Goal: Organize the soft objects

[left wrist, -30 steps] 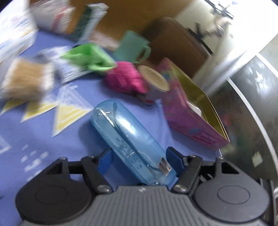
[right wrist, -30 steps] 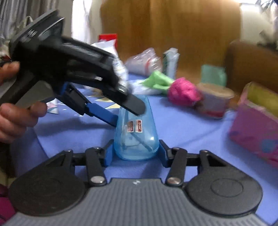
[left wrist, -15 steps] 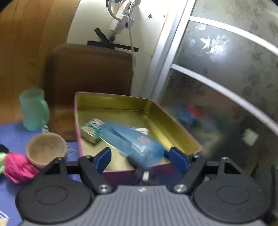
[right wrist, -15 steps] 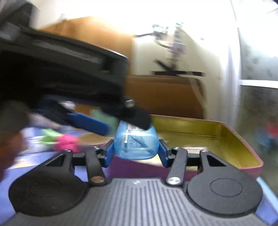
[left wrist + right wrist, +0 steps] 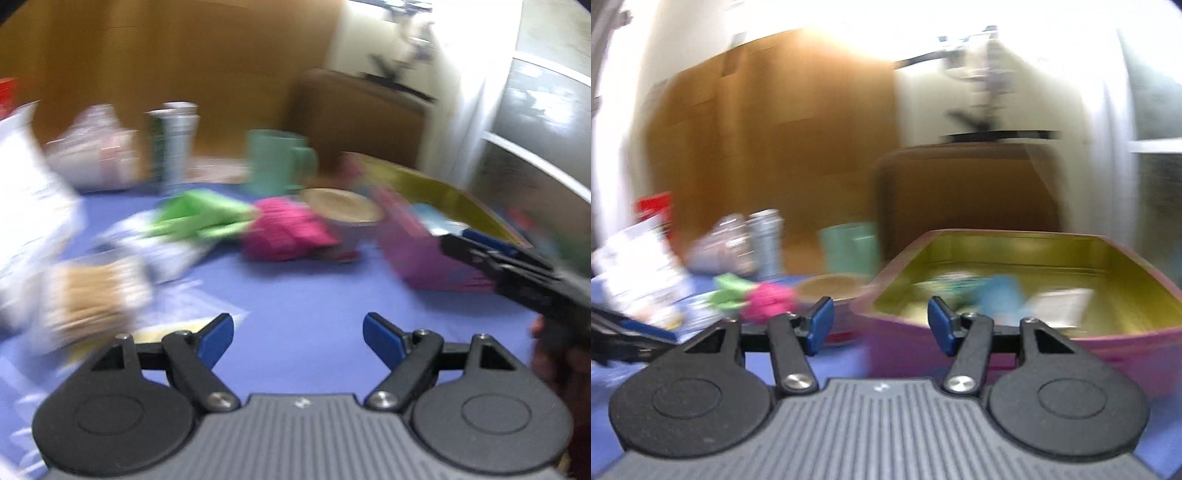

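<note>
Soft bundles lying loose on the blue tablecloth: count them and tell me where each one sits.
2. The green bundle lies left of the pink bundle, which sits just left of the tan bowl. The frames are blurred, so more soft things may lie among the packets further left.

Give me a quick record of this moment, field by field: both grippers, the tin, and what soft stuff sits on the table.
left gripper: open, empty, above the blue tablecloth
right gripper: open, empty, at the tin's near wall
tin: pink outside, gold inside, holds a blue item and some blurred packets
pink soft object: on the cloth, beside the paper cup
green soft object: left of the pink one
image quality: motion-blurred
</note>
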Available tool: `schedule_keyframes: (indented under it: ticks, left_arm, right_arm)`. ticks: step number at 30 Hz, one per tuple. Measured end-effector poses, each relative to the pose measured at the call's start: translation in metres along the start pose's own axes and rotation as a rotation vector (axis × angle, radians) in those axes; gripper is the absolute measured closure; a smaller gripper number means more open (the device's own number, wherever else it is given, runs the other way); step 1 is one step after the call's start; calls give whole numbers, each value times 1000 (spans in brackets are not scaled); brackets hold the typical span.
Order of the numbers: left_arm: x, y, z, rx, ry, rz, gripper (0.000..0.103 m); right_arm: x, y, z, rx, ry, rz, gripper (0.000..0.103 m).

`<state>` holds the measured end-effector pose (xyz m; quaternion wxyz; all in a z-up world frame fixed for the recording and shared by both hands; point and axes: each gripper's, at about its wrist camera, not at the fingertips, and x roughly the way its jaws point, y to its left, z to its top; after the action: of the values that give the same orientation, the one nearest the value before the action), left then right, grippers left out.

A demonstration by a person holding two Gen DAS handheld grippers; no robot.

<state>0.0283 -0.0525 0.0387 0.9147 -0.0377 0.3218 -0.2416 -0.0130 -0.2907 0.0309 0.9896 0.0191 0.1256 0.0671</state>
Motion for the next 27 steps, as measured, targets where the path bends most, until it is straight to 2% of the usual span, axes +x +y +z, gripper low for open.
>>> schedule_keyframes:
  ticks: [2, 5, 7, 11, 12, 13, 14, 15, 18, 22, 23, 24, 27]
  left_arm:
    - [-7, 19, -5, -28, -17, 37, 24]
    - [-11, 42, -15, -79, -31, 51, 24]
    - [-14, 53, -18, -121, -50, 21, 26]
    - [-20, 61, -19, -165, -89, -9, 26]
    - [-22, 64, -19, -178, -96, -15, 26]
    - [-23, 67, -19, -191, -102, -22, 26]
    - [-24, 69, -21, -203, -107, -27, 26]
    - [-25, 71, -21, -215, -112, -35, 26]
    - [-23, 73, -21, -235, -112, -60, 26]
    - [-23, 68, -19, -220, -105, -91, 26]
    - [-24, 66, -19, -217, -106, -100, 23]
    - [-24, 64, -19, -220, -105, -118, 22]
    - [-23, 57, -17, -239, -87, -174, 16]
  right_arm:
    - [15, 22, 2, -66, 31, 80, 53]
    - [43, 63, 10, -235, 71, 156, 53]
    - [72, 86, 17, -352, 112, 174, 54]
    - [128, 117, 16, -538, 200, 152, 55]
    - [138, 121, 11, -577, 217, 127, 64]
    - [145, 125, 4, -618, 224, 83, 69]
    - [143, 126, -1, -648, 194, 60, 74]
    - [137, 125, -4, -634, 184, 62, 90]
    - [96, 121, -7, -546, 182, 120, 90]
    - [25, 117, -14, -461, 204, 256, 85]
    - [11, 115, -17, -440, 203, 280, 76]
    - [0, 113, -20, -421, 203, 292, 62]
    - [-16, 101, -24, -348, 225, 351, 46]
